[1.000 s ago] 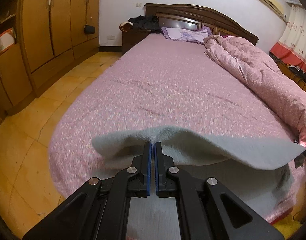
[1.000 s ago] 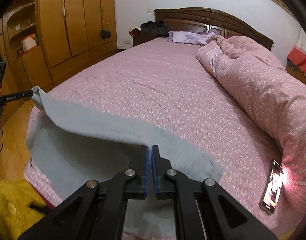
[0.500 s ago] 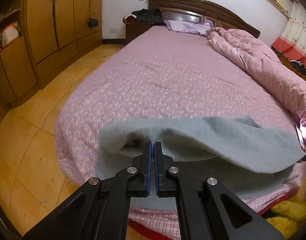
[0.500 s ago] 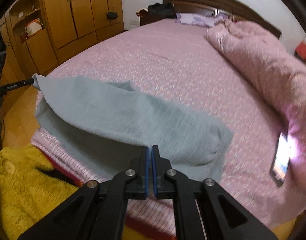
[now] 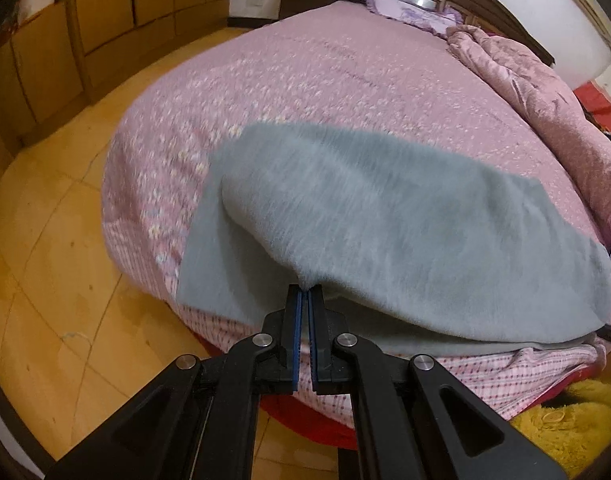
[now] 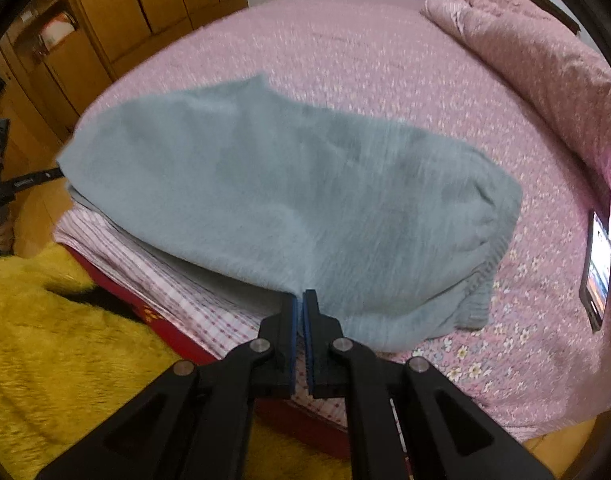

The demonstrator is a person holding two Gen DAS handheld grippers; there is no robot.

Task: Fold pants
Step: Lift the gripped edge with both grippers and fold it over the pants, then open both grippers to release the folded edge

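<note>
Grey-blue fleece pants (image 5: 405,216) lie doubled over at the near edge of the pink bed (image 5: 345,80). My left gripper (image 5: 304,290) is shut on the pants' near edge at their left end. My right gripper (image 6: 299,294) is shut on the near edge of the pants (image 6: 285,192) at their right end, close to the ribbed waistband (image 6: 481,280). The upper layer bulges over the lower one. The left gripper also shows at the far left of the right wrist view (image 6: 29,178).
A lit phone (image 6: 597,268) lies on the bed right of the pants. A rumpled pink quilt (image 6: 545,52) fills the bed's right side. Wooden wardrobes (image 5: 125,4) stand left. A yellow fuzzy rug (image 6: 65,340) and tiled floor (image 5: 45,260) lie below the bed edge.
Both grippers have pulled back towards the bed's near edge and lowered, carrying the held edge over the lower layer. The pants now lie doubled instead of lifted.
</note>
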